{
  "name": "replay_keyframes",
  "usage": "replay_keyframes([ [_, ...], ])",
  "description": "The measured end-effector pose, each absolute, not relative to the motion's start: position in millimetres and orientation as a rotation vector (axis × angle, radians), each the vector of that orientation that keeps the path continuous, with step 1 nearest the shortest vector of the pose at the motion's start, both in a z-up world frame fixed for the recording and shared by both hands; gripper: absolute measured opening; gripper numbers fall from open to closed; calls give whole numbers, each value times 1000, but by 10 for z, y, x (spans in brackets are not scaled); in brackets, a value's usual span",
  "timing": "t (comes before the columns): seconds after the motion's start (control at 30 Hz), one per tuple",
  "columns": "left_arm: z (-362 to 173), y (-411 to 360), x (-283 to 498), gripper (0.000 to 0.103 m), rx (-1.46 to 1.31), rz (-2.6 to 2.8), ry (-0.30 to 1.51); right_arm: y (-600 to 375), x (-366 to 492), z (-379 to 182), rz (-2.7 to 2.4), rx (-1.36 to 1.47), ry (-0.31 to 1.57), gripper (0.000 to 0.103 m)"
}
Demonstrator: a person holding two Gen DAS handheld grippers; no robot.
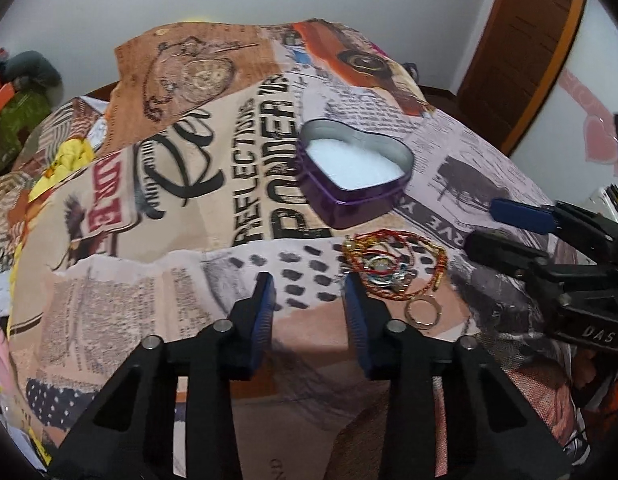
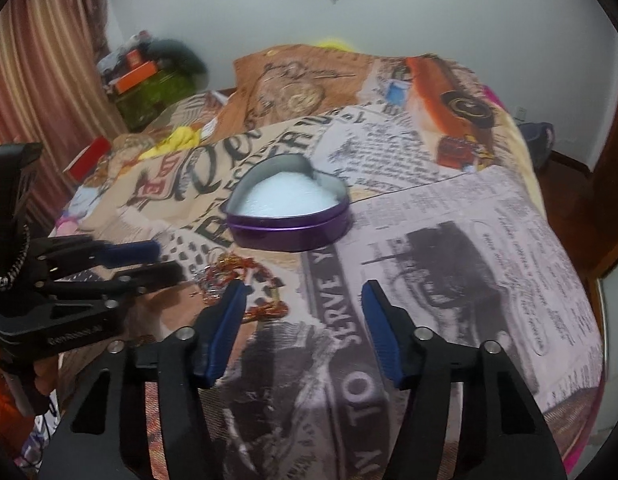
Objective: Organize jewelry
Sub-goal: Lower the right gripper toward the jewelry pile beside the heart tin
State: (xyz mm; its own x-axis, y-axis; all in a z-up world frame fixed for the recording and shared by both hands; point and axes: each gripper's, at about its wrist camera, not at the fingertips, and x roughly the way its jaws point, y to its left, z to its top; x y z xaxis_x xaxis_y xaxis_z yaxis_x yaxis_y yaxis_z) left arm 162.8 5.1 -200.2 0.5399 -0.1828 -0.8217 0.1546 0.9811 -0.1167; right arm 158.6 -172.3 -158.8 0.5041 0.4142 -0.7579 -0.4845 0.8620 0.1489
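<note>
Above bedspread [image 1: 157, 208]: both hand-held grippers [image 1: 309, 284] [image 2: 303, 292] agape, empty.

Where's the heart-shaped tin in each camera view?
Left wrist: the tin sits right of center, just beyond the jewelry pile.
Right wrist: the tin sits near center, beyond and right of the jewelry pile.
Shared landmark: the orange car printed on the cloth behind it.

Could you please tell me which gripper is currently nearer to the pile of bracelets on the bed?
Left. The left gripper sits open right beside the bracelet pile, one fingertip at its edge. The right gripper, also open, hovers slightly further off.
</note>
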Motion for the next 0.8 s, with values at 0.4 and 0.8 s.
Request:
replay_keyframes([
  [0.4, -2117, -59, 1727, 20, -40, -281, 986, -1563, 1705, -1809, 635, -108, 990, 31],
  [0.8, -2108, -13, 1708, 12, -87, -298, 972, -1550, 1715, -1854, 664, -95, 999, 17],
])
